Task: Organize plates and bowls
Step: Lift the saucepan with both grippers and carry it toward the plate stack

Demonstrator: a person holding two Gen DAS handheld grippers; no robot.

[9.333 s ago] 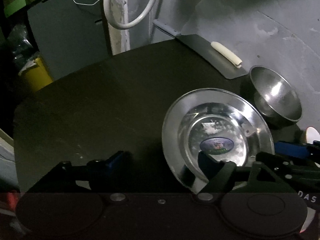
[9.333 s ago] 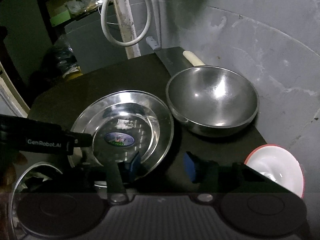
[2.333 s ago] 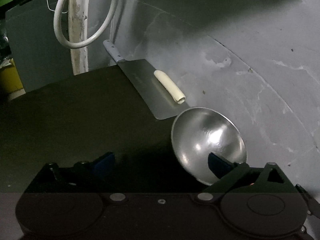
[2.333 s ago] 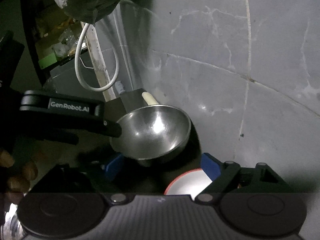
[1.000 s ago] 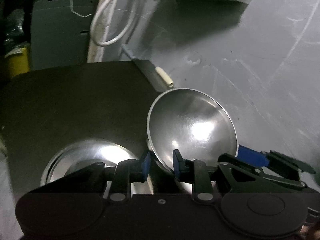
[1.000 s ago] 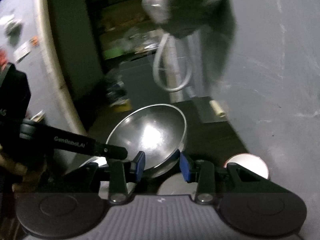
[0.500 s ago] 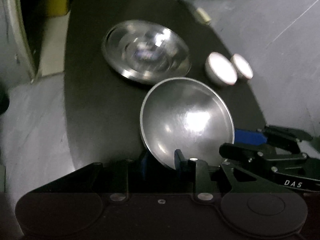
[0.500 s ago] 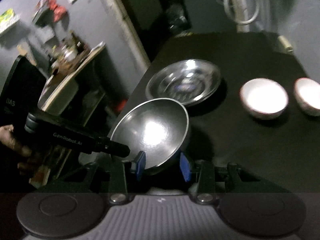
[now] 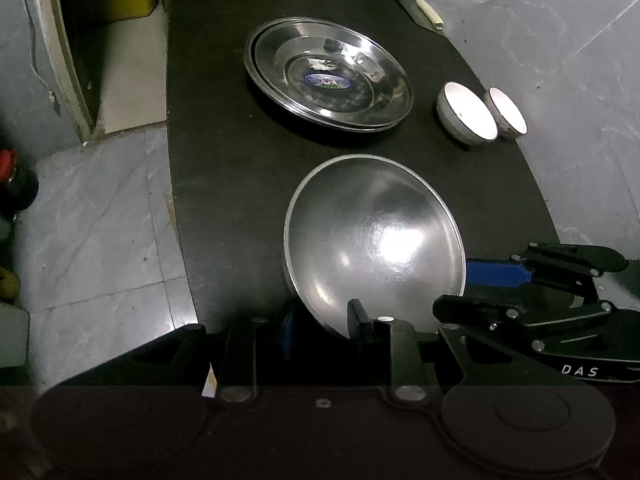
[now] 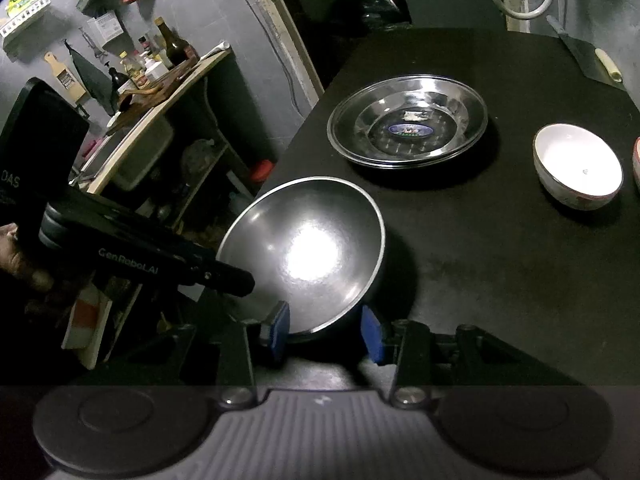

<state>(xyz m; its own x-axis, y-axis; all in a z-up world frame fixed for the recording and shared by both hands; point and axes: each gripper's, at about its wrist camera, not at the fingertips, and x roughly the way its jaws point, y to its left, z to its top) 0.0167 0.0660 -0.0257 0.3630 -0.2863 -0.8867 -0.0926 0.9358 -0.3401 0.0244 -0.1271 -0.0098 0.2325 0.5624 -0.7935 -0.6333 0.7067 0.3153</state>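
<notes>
A large steel bowl [image 9: 376, 240] [image 10: 308, 256] sits low over the near part of the black table [image 9: 224, 128]. My left gripper [image 9: 320, 320] is shut on its near rim. My right gripper [image 10: 324, 330] is shut on the rim from the other side; it shows in the left wrist view [image 9: 500, 276] at the right. Stacked steel plates [image 9: 328, 76] [image 10: 408, 120] lie farther back. Two white bowls [image 9: 466, 116] [image 9: 506, 114] stand at the right; the nearer white bowl shows in the right wrist view [image 10: 578, 172].
A cleaver with a pale handle [image 9: 428, 12] [image 10: 596, 60] lies at the table's far edge by the wall. The table's left edge drops to a tiled floor [image 9: 100, 200]. A shelf with bottles [image 10: 152, 76] stands left of the table.
Both grippers have carried the steel bowl from beside the wall, up and over toward the near part of the table, and lowered it. The plates and white bowls now lie beyond it.
</notes>
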